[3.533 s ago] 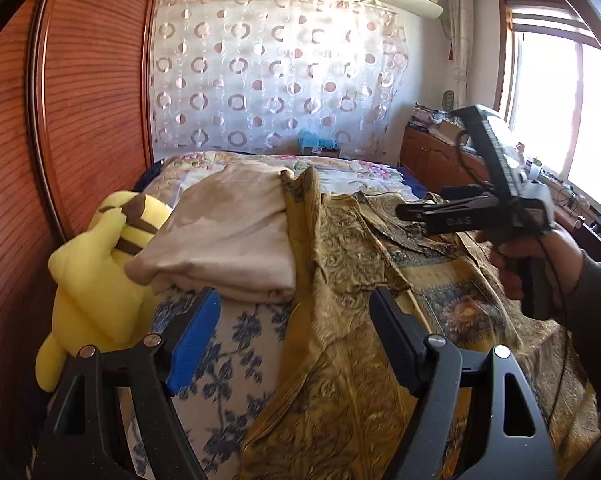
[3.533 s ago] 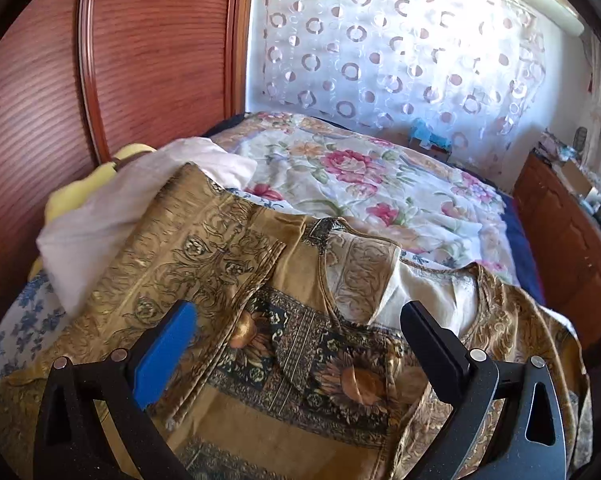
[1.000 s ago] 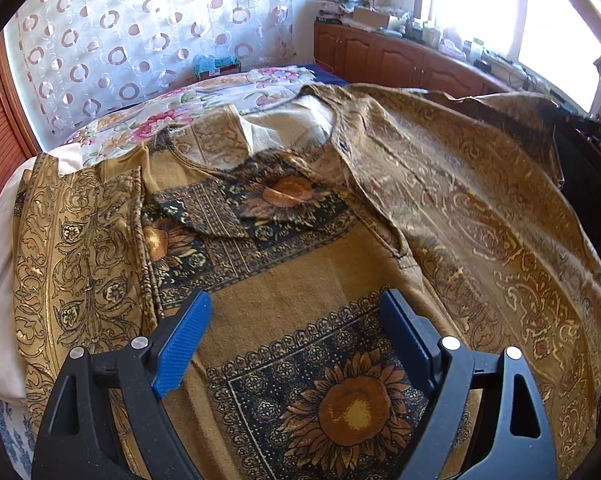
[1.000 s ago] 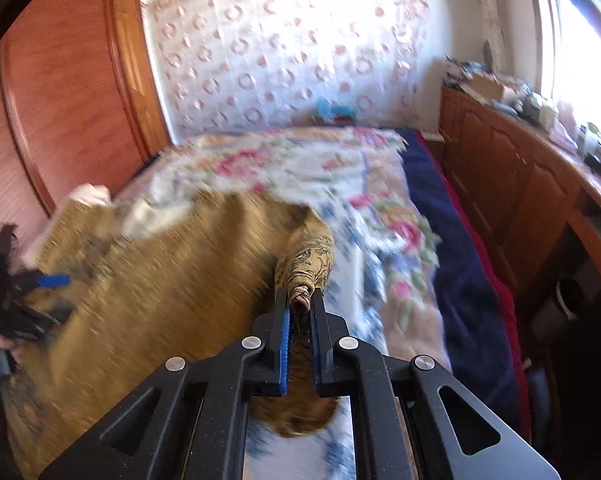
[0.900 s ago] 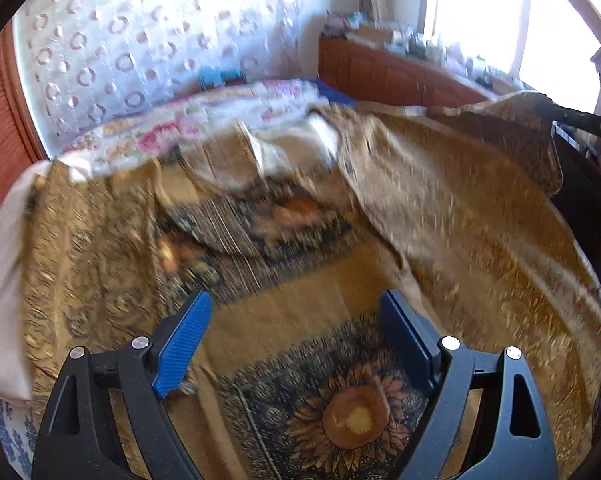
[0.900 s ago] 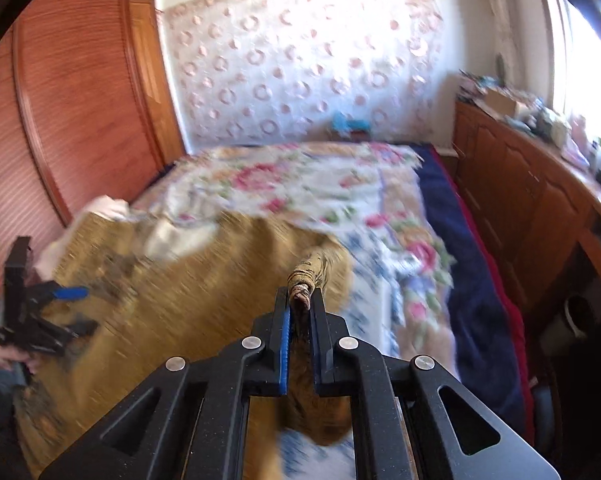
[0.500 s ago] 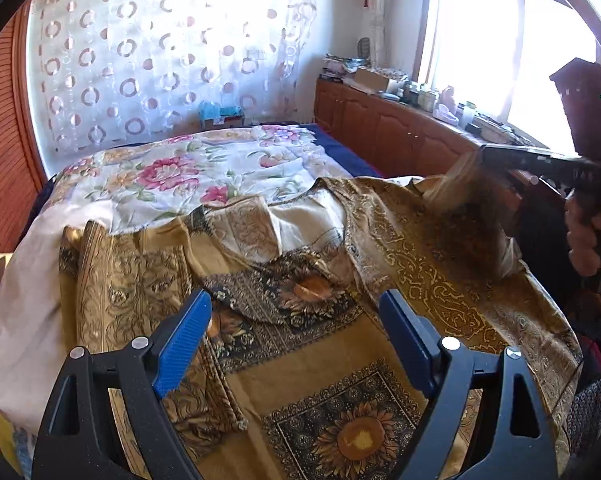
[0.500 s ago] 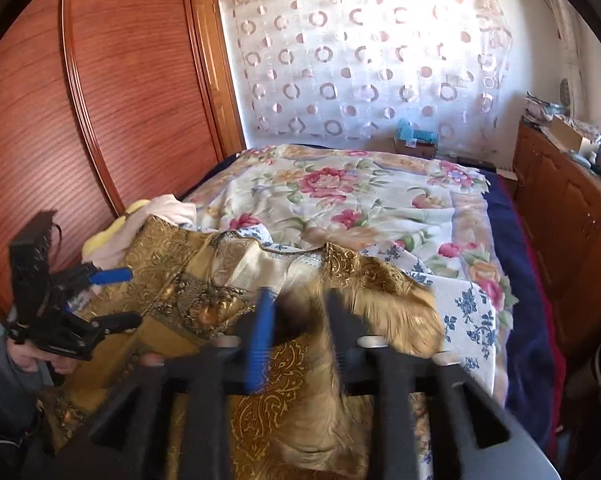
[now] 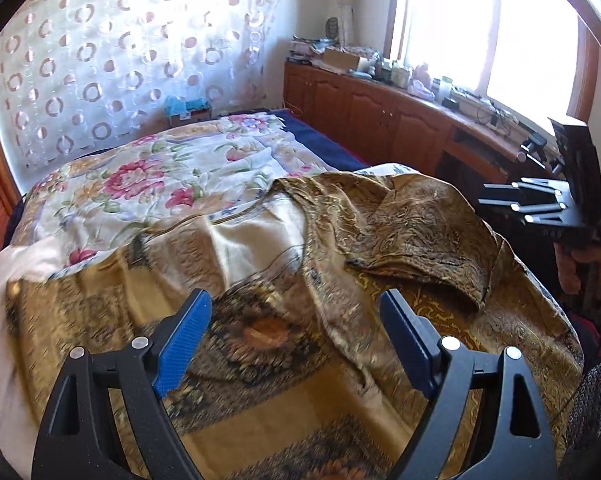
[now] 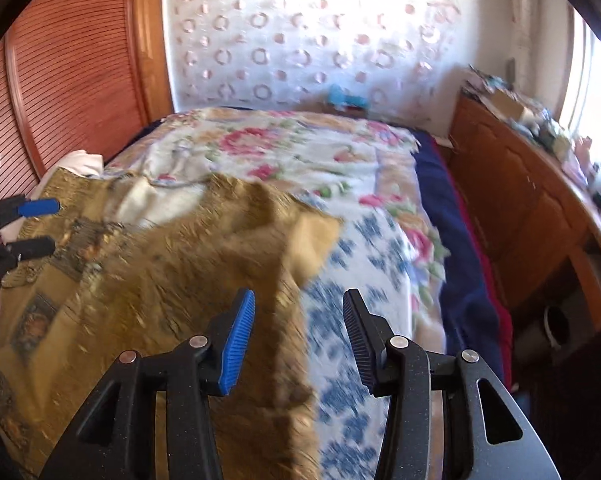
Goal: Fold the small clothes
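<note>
**A:** ok so where's the fold at? The gold patterned top point(image 9: 340, 280) is lying across the near end of the bed point(image 9: 160, 176), collar toward the far side. Its right sleeve point(image 9: 420, 240) is flopped back over the body, kinda rumpled.

**B:** Yeah, in the right wrist view the right gripper point(image 10: 298, 336) has just been opening. Jaws are parted about halfway, nothing between them, so I'd say the sleeve's been let go. It's hovering over the right edge of the top, right where gold cloth meets the blue flowered sheet point(image 10: 364, 320).

**A:** And the left gripper point(image 9: 296, 344)? Looks spread wide over the dark sunflower panel, not pinching anything.

**B:** Agreed, both empty. That view's pretty blurry on the near left though, so I can't tell how the left sleeve is lying.

**A:** So what would you do now?

**B:** My guess: the sleeve landed bunched, so flatten it before anything else. Grab the cuff end only, one layer, and tug it straight toward the middle so the crease runs along the shoulder line. Then do the left side the same for a matching width.

**A:** Risk?

**B:** That fabric looks slippery and drapey. Pinch too deep and you drag the body panel along, wrecking the first fold.
</note>
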`<state>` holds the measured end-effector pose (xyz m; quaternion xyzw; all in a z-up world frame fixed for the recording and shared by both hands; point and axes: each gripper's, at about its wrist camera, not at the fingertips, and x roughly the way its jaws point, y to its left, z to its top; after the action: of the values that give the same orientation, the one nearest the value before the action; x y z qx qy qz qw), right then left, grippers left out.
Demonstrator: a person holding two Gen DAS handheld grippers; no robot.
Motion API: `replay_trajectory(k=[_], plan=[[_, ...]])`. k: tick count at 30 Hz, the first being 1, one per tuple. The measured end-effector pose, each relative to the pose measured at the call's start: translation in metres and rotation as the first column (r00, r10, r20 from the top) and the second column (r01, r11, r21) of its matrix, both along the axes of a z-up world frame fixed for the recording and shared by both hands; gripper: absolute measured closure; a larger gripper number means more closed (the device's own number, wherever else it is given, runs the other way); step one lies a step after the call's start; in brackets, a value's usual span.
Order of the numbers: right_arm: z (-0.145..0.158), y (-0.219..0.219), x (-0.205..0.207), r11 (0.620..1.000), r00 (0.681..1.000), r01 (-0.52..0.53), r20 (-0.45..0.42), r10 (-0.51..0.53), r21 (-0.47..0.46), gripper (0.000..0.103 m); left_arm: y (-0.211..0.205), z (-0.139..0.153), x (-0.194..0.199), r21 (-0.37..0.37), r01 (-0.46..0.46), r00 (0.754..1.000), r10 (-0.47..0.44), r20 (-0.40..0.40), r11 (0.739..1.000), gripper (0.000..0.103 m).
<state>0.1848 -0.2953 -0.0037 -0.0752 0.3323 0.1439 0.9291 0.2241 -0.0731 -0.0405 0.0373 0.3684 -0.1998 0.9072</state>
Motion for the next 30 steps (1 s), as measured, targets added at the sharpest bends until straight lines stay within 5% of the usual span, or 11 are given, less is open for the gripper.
replay_trajectory(k=[7, 13, 14, 18, 27, 28, 30], plan=[[-0.024, -0.021, -0.01, 0.998, 0.997, 0.01, -0.081, -0.005, 0.055, 0.055, -0.034, -0.001, 0.028, 0.008, 0.079, 0.997, -0.079, -0.021, 0.997, 0.017], [-0.019, -0.034, -0.023, 0.996, 0.994, 0.001, -0.107, 0.008, 0.086, 0.055, -0.064, -0.01, 0.052, -0.031, 0.176, 0.98, -0.178, -0.089, 0.984, 0.037], [-0.016, -0.04, -0.026, 0.996, 0.994, 0.001, -0.109, 0.008, 0.085, 0.057, -0.069, -0.012, 0.054, -0.021, 0.184, 0.978, -0.185, -0.095, 0.983, 0.038], [-0.016, -0.046, -0.036, 0.996, 0.993, -0.002, -0.118, 0.012, 0.086, 0.094, -0.087, -0.023, 0.065, 0.042, 0.207, 0.971, -0.199, -0.134, 0.978, 0.041], [-0.018, -0.049, -0.045, 0.994, 0.994, 0.022, -0.111, -0.009, 0.111, 0.094, -0.109, -0.039, 0.062, 0.132, 0.264, 0.957, -0.242, -0.161, 0.955, 0.045], [-0.018, -0.05, -0.045, 0.993, 0.994, 0.028, -0.112, -0.015, 0.114, 0.094, -0.108, -0.039, 0.061, 0.127, 0.267, 0.956, -0.246, -0.158, 0.955, 0.049], [-0.02, -0.051, -0.045, 0.992, 0.993, 0.035, -0.113, -0.022, 0.118, 0.092, -0.108, -0.037, 0.056, 0.13, 0.276, 0.956, -0.258, -0.139, 0.952, 0.079]])
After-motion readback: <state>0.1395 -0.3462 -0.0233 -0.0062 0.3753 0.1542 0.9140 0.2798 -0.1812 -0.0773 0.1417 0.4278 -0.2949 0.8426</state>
